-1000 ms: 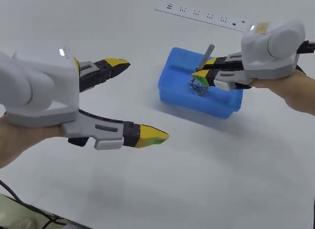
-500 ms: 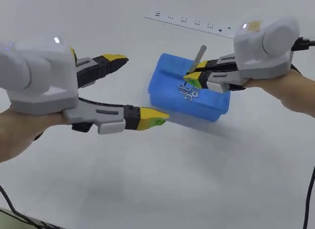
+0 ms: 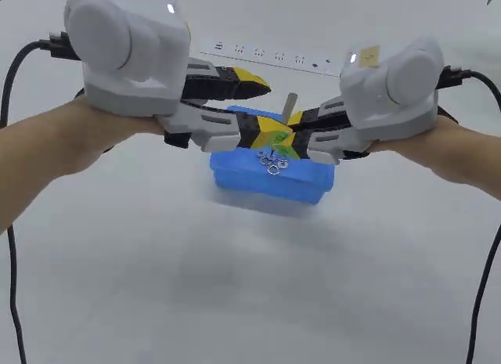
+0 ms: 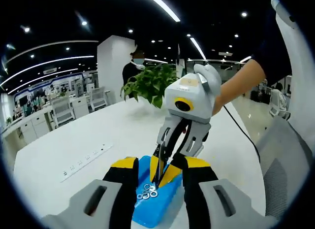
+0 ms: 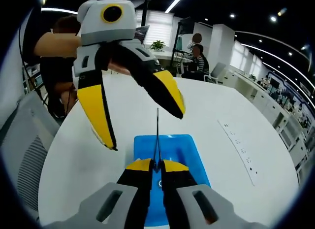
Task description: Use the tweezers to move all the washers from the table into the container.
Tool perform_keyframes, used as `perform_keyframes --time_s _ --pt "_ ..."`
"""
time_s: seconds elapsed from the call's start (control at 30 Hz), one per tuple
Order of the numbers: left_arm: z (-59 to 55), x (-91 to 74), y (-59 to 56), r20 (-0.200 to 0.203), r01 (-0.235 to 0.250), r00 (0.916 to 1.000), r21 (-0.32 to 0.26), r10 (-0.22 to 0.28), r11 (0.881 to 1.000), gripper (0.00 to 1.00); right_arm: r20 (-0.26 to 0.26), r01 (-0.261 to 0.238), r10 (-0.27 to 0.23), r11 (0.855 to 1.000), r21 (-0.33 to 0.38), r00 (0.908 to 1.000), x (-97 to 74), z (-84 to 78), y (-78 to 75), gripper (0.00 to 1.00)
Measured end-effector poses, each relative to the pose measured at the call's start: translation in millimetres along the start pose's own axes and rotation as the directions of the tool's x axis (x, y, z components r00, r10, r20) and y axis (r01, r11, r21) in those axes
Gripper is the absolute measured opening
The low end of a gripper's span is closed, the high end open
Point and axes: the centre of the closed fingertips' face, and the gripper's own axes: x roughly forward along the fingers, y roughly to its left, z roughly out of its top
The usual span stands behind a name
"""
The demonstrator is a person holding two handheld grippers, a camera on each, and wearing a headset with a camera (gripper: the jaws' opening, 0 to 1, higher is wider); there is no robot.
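A blue container (image 3: 266,180) stands on the white table with several metal washers (image 3: 273,162) inside. My right gripper (image 3: 297,142) is shut on the thin metal tweezers (image 3: 290,106), which slant over the container. In the right gripper view the tweezers (image 5: 157,133) run forward from my shut jaws over the container (image 5: 172,150). My left gripper (image 3: 275,112) hangs open just above the container, tip to tip with the right one. The left gripper view looks between its own open jaws at the washers (image 4: 147,192), the container (image 4: 158,202) and the right gripper (image 4: 173,155).
A white power strip (image 3: 266,55) lies on the table behind the container, also in the right gripper view as the power strip (image 5: 239,146). Black cables trail from both grippers. Bare white table surrounds the container. People and a plant (image 4: 150,86) are far behind.
My left gripper has swung up and to the right, from the table's left side to over the container, facing the right gripper. The right gripper stays shut on the tweezers.
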Motion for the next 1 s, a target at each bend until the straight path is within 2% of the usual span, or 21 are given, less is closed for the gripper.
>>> perform_keyframes --time_s 0.13,0.23,0.33,0.47,0.57,0.87,1.0 --pt "4.7 2.6 -6.1 -0.022 0.033 0.9992 0.052 -0.032 0.998 0.26 -0.009 -0.012 0.012 0.999 -0.030 0.9999 -4.3 1.3 6.7 0.08" --pt "-3.0 0.1 -10.4 -0.081 0.060 0.9954 0.091 -0.052 0.994 0.21 -0.014 -0.016 0.015 0.999 -0.052 0.9998 -7.0 2.1 10.6 0.08" --pt "-3.0 -2.2 -16.5 -0.091 0.075 0.9938 0.119 -0.064 0.990 0.17 -0.016 -0.025 0.024 0.998 -0.064 0.9996 -8.3 3.2 13.9 0.08" --pt "4.6 -4.8 -23.3 -0.075 0.096 0.9934 0.127 -0.087 0.987 0.15 -0.031 -0.041 0.038 0.995 -0.091 0.9988 -9.1 3.8 19.3 0.08" --pt "0.0 -6.5 -29.5 -0.113 0.135 0.9865 0.153 -0.119 0.979 0.08 -0.037 -0.044 0.041 0.994 -0.098 0.9985 -10.5 4.2 21.0 0.08" --pt "3.8 -15.1 -44.6 -0.124 0.174 0.9802 0.162 -0.155 0.971 0.07 -0.076 -0.078 0.067 0.985 -0.157 0.9949 -21.4 5.4 36.3 0.08" --pt "0.2 -23.5 -52.1 -0.140 0.192 0.9754 0.161 -0.170 0.968 0.06 -0.093 -0.101 0.087 0.980 -0.168 0.9919 -27.6 4.4 46.4 0.08"
